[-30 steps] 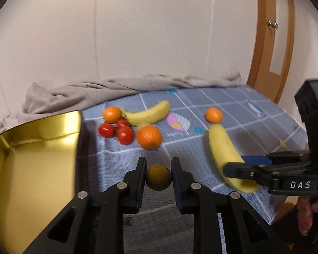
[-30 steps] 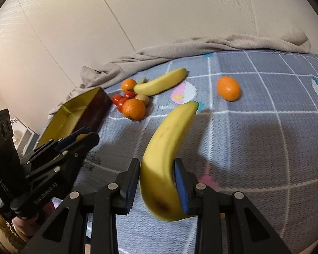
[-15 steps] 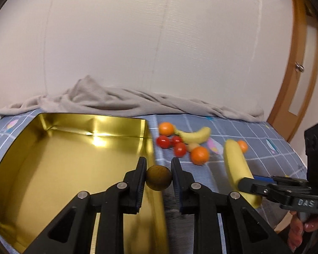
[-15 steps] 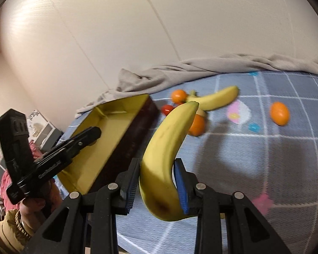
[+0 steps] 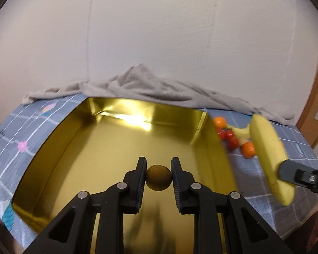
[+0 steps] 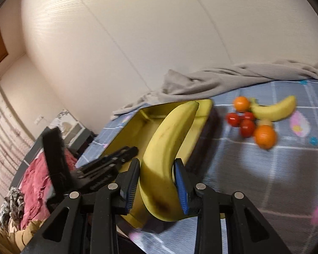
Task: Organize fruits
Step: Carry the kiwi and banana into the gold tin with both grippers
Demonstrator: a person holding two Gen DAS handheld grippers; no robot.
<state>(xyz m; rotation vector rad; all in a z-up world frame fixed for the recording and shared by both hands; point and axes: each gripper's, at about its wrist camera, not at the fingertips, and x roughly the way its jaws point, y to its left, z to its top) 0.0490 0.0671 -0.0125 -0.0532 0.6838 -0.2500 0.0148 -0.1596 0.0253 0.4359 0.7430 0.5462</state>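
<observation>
The left gripper (image 5: 158,176) is clamped tight and angled down, while the right gripper (image 6: 156,182), also angled down, is clamped slightly wider.

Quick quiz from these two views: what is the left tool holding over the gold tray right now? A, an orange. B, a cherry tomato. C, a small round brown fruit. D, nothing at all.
C: in the left wrist view the left tool is clamped on a small round brown fruit above the gold tray, while the tomatoes and oranges lie on the cloth beside it.
</observation>
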